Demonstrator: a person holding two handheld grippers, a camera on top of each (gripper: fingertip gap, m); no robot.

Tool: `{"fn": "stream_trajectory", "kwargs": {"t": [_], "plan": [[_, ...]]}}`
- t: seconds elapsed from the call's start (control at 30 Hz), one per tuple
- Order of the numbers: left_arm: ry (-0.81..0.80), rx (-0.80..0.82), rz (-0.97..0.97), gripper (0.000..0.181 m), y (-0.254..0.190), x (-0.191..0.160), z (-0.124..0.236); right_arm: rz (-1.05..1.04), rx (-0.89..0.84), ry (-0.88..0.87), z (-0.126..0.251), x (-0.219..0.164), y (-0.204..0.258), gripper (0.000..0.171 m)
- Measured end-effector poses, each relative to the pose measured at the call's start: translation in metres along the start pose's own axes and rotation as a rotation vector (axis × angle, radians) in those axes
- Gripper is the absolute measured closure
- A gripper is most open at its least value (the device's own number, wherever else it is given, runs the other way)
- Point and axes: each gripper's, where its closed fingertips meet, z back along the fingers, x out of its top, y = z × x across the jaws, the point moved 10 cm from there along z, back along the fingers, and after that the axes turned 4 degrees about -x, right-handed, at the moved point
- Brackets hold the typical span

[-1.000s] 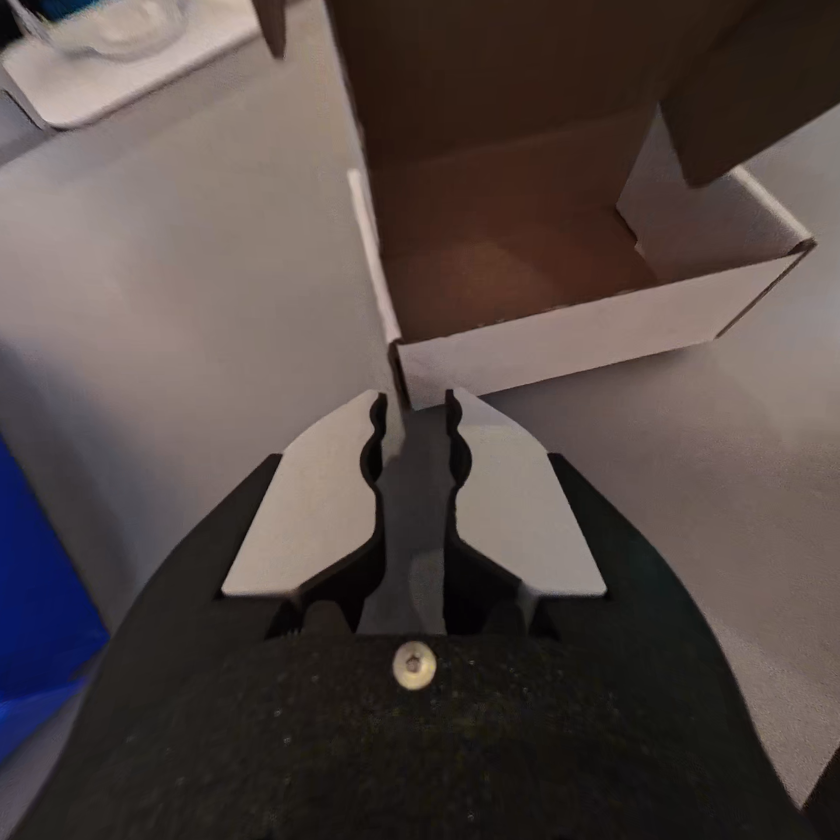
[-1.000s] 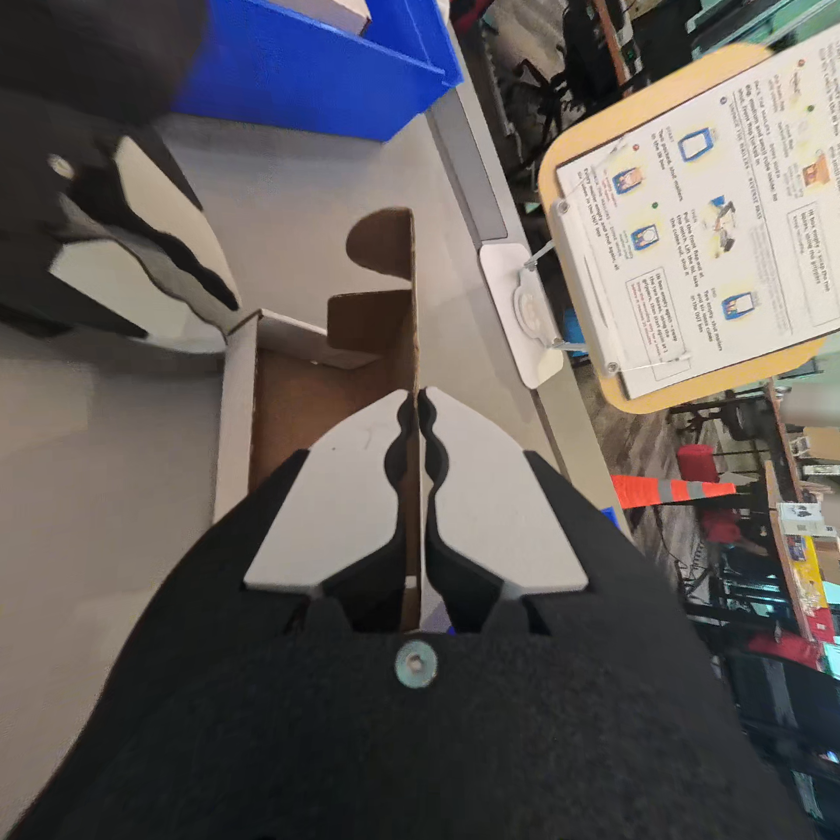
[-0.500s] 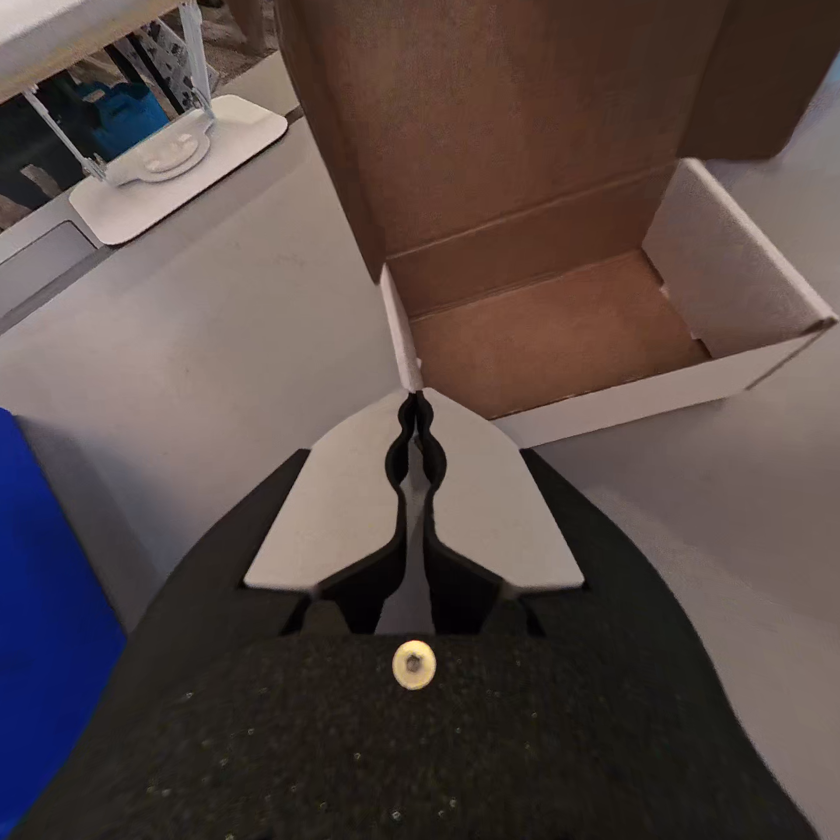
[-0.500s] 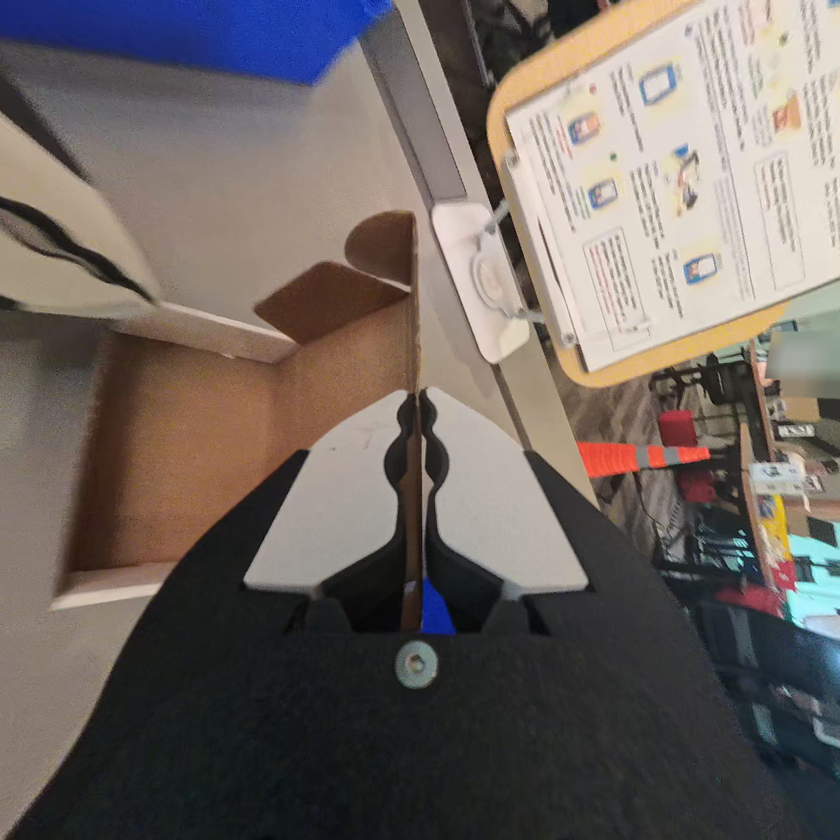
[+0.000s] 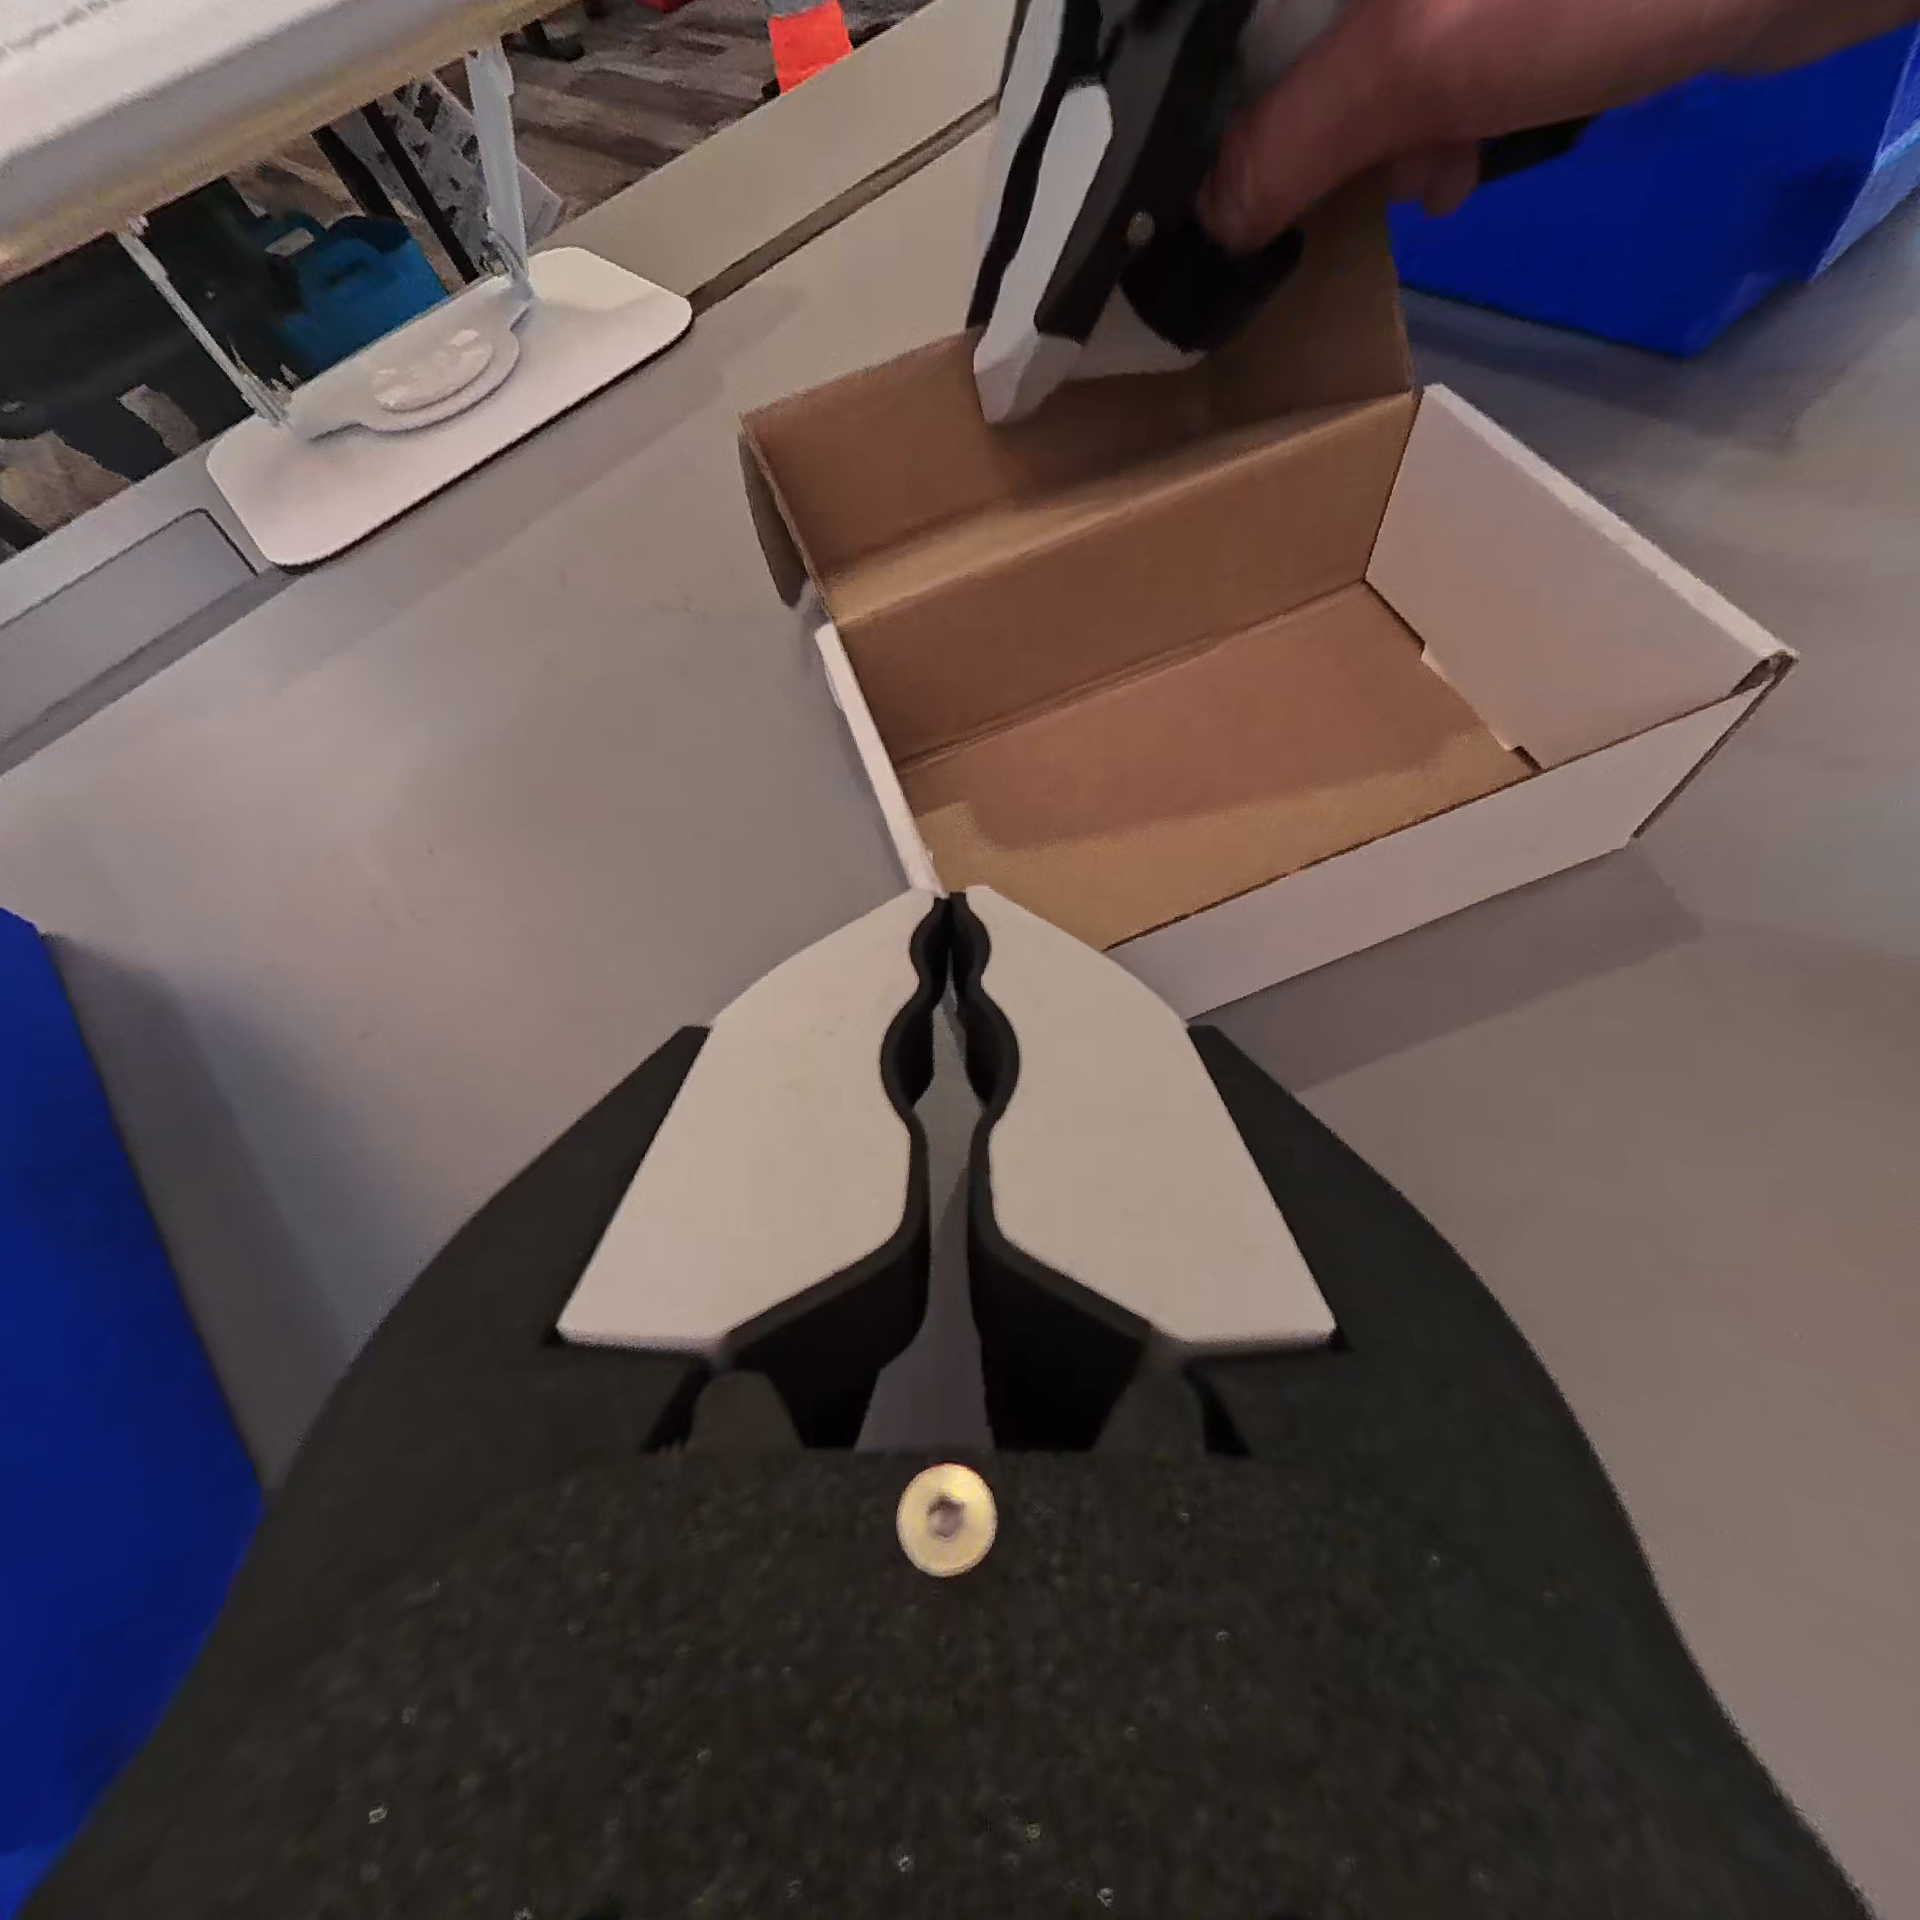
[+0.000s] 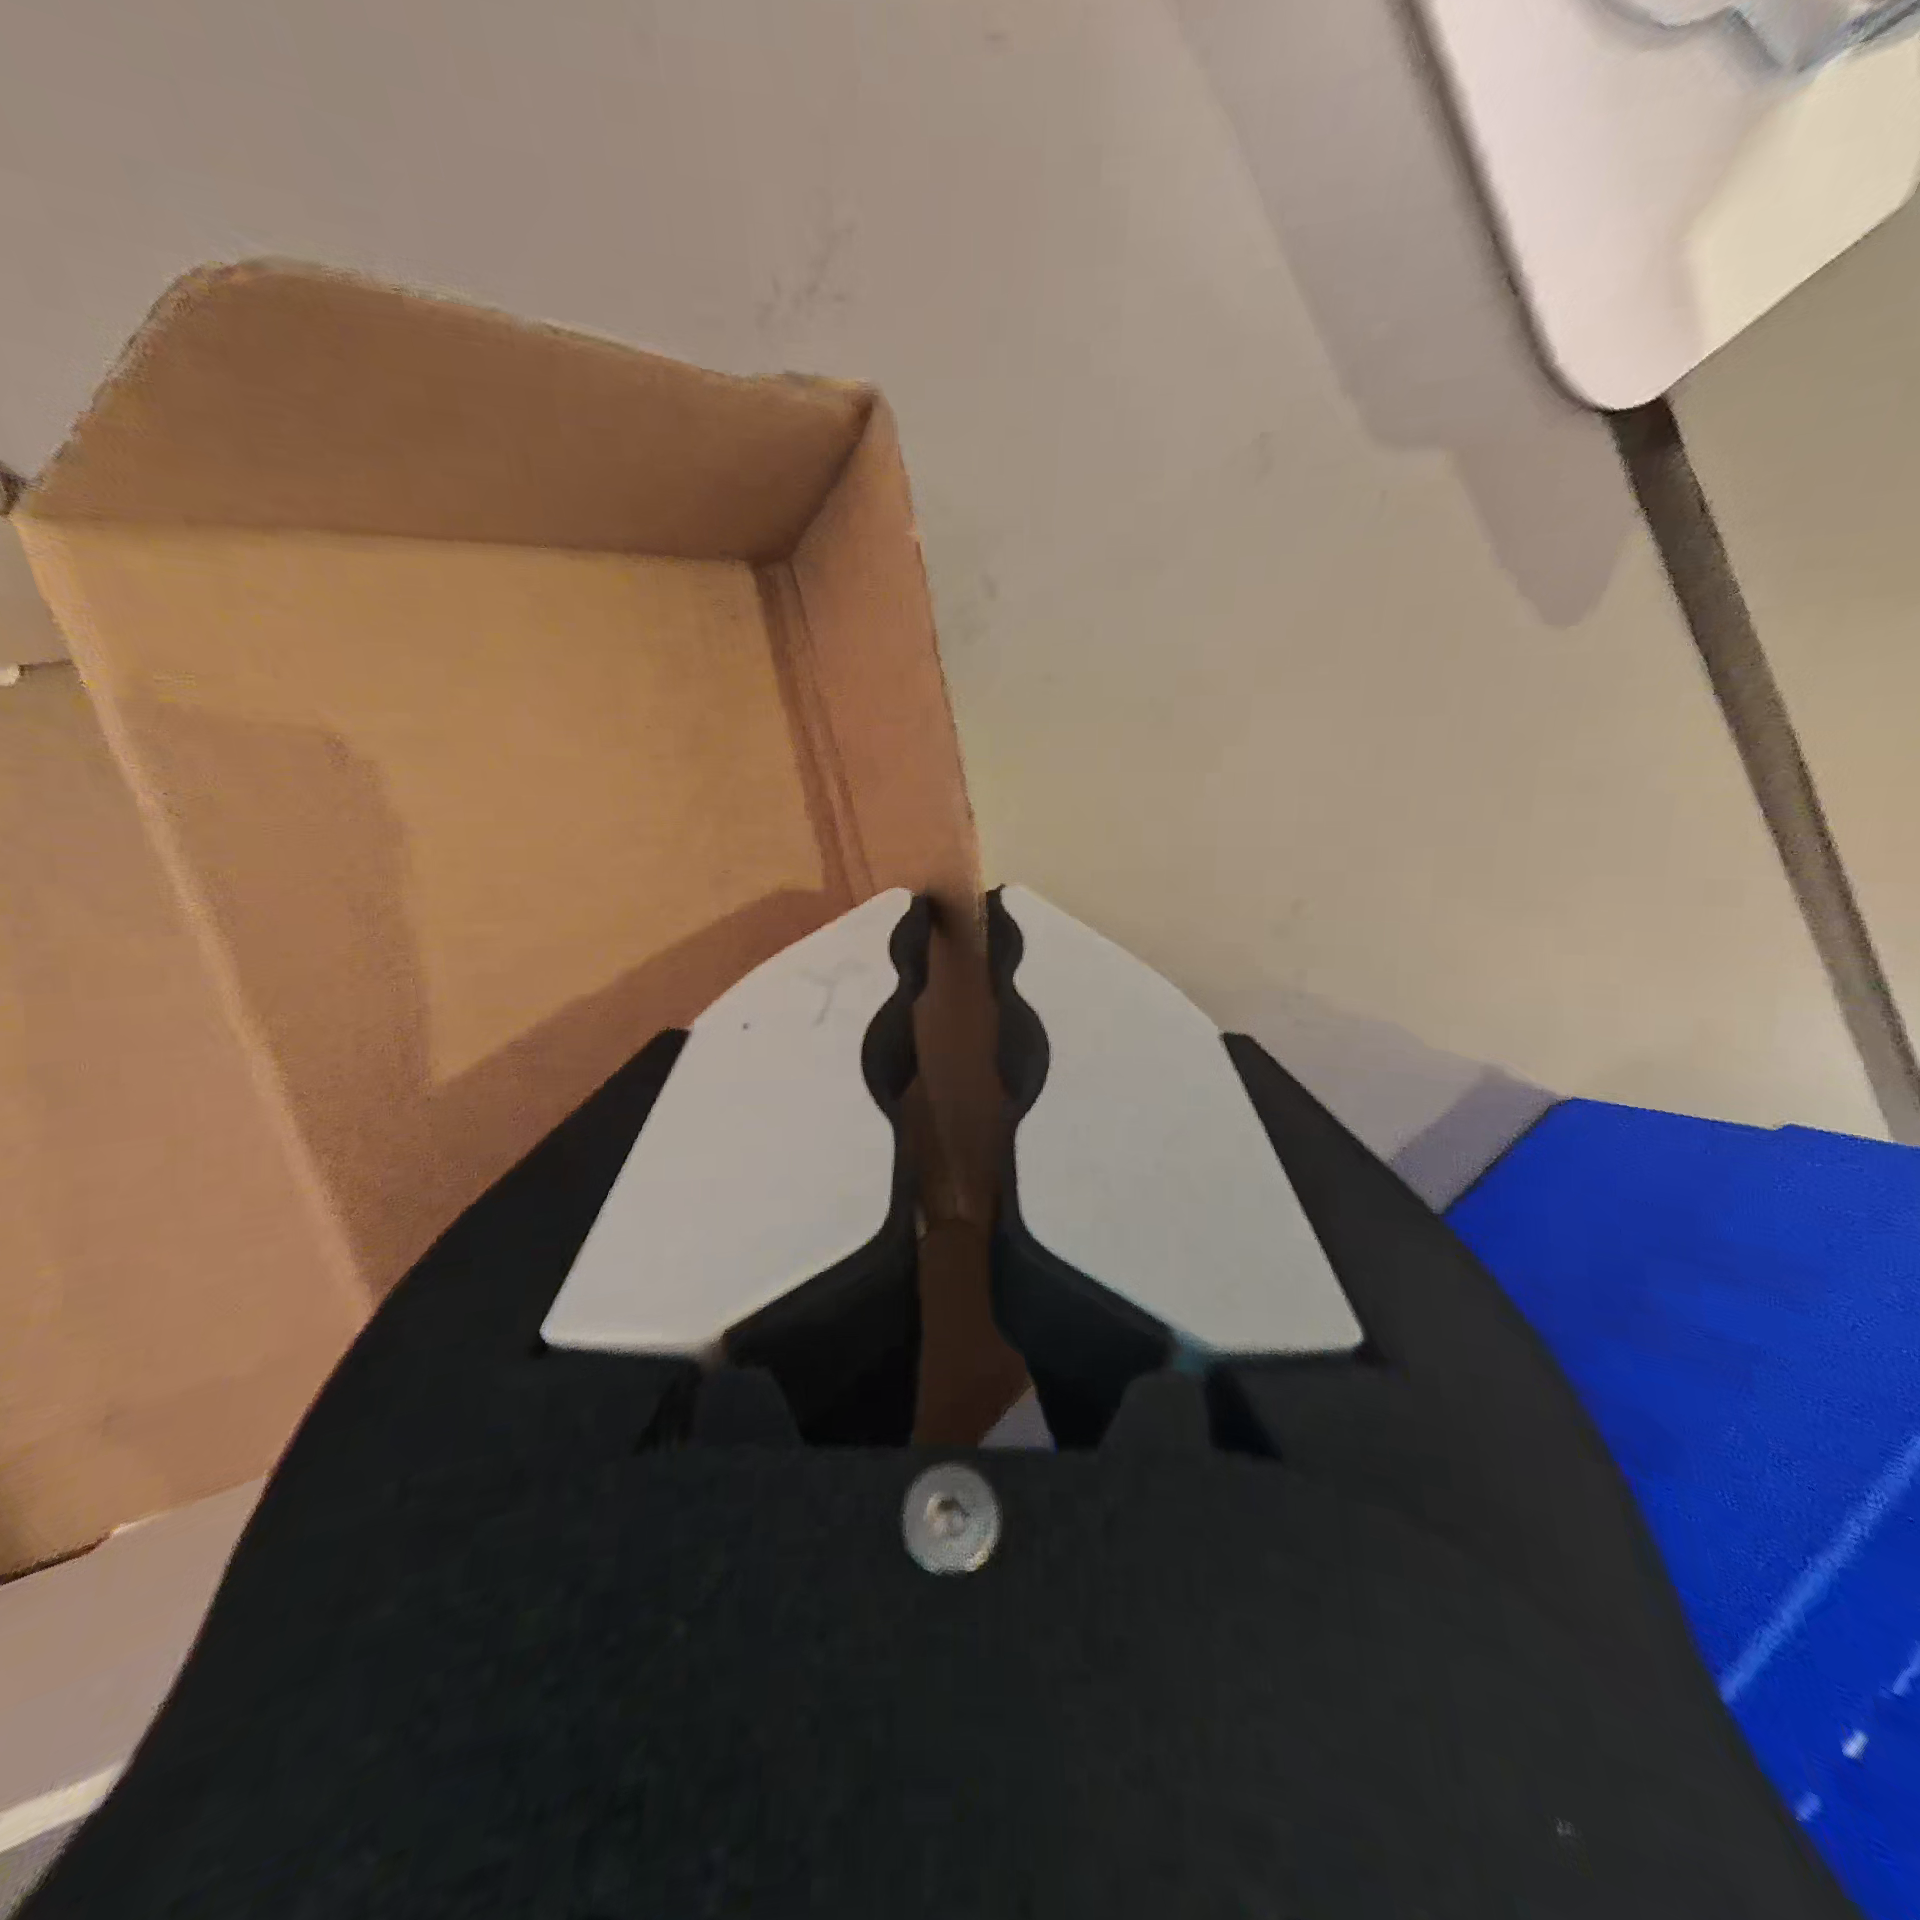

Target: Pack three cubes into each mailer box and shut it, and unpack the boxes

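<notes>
Since a second earlier the left gripper (image 5: 951, 914) had closed empty at the white cardboard mailer box (image 5: 1299, 727), open on the grey table (image 5: 468, 790) near a white stand base (image 5: 457, 395). The right gripper (image 6: 951, 904) stayed clamped on the brown lid (image 6: 468, 727), blue bin (image 6: 1714, 1299) beside.

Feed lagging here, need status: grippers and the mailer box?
Left gripper shut, empty, at box corner. Right gripper shut on brown cardboard lid. White mailer box open, no cubes inside. Nothing obstructing.
</notes>
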Motion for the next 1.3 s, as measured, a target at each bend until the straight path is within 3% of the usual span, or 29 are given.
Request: {"fn": "stream_trajectory", "kwargs": {"t": [0.07, 0.2, 0.3, 0.4, 0.5, 0.6, 0.67, 0.8, 0.9, 1.03, 1.3], "plan": [[0.004, 0.021, 0.003, 0.181, -0.002, 0.001, 0.0, -0.026, -0.015, -0.051, 0.012, 0.009, -0.01, 0.162], [0.036, 0.211, -0.091, 0.181, -0.008, 0.002, -0.008, 0.036, -0.047, -0.197, 0.044, 0.041, -0.014, 0.164], [0.054, 0.255, -0.12, 0.181, -0.012, 0.004, -0.013, 0.071, -0.118, -0.341, 0.081, 0.048, -0.007, 0.13], [0.047, 0.251, -0.135, 0.181, -0.014, 0.003, -0.012, 0.074, -0.152, -0.572, 0.147, 0.025, 0.017, 0.1], [0.047, 0.24, -0.15, 0.181, -0.012, 0.002, -0.01, 0.203, 0.003, -0.763, 0.181, -0.034, 0.073, 0.097], [0.053, 0.233, -0.153, 0.181, -0.01, 0.002, -0.01, 0.237, -0.04, -0.61, 0.136, -0.092, 0.112, 0.072], [0.06, 0.239, -0.16, 0.181, -0.009, 0.003, -0.011, 0.231, -0.048, -0.552, 0.107, -0.111, 0.12, 0.071], [0.071, 0.244, -0.163, 0.181, -0.008, 0.004, -0.012, 0.214, -0.083, -0.556, 0.086, -0.109, 0.115, 0.087], [0.064, 0.232, -0.178, 0.181, -0.008, 0.003, -0.012, 0.23, -0.04, -0.546, 0.069, -0.107, 0.122, 0.077], [0.035, 0.209, -0.163, 0.181, -0.007, 0.001, -0.01, 0.222, -0.045, -0.542, 0.061, -0.103, 0.122, 0.089], [0.047, 0.227, -0.186, 0.179, -0.009, 0.0, -0.006, 0.214, -0.039, -0.545, 0.061, -0.104, 0.123, 0.089]]}}
